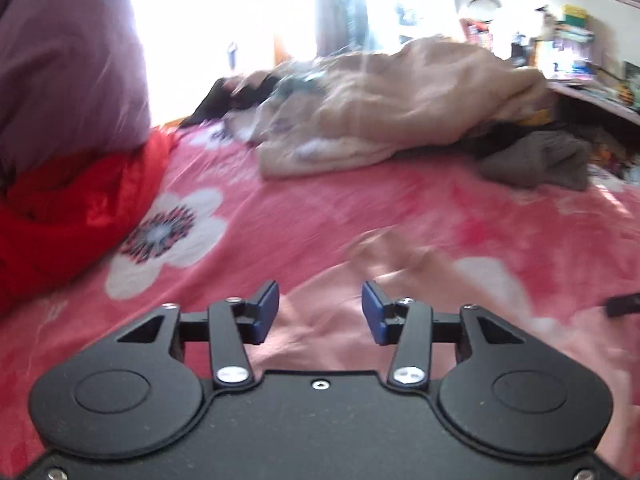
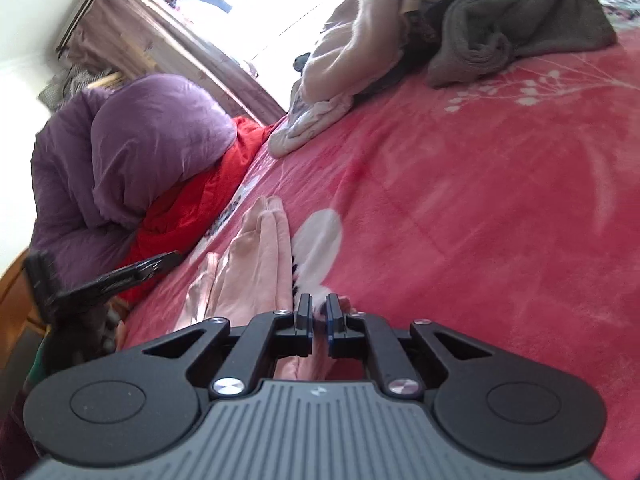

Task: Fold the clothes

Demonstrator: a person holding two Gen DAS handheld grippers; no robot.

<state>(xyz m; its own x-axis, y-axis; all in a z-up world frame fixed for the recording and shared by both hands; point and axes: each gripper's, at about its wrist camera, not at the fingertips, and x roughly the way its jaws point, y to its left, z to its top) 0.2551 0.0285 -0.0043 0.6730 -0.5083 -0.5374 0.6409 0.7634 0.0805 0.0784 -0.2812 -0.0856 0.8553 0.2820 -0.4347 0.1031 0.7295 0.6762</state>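
Note:
A pale pink garment (image 1: 316,344) lies crumpled on the red floral bedsheet (image 1: 320,220). My left gripper (image 1: 320,308) hovers just over it, open, with its blue pads apart and nothing pressed between them. In the right wrist view the pink garment (image 2: 256,264) stretches away in long folds. My right gripper (image 2: 319,318) is shut on its near edge, and a bit of pink cloth shows between the pads. The left gripper's black body (image 2: 120,276) sits to the left of the garment. This view is blurred.
A purple quilt (image 2: 132,152) over a red cloth (image 2: 208,208) sits at the bed's left side. A beige pile of clothes (image 1: 400,112) and a grey garment (image 1: 536,160) lie at the far end. A cluttered shelf (image 1: 580,52) stands at the right.

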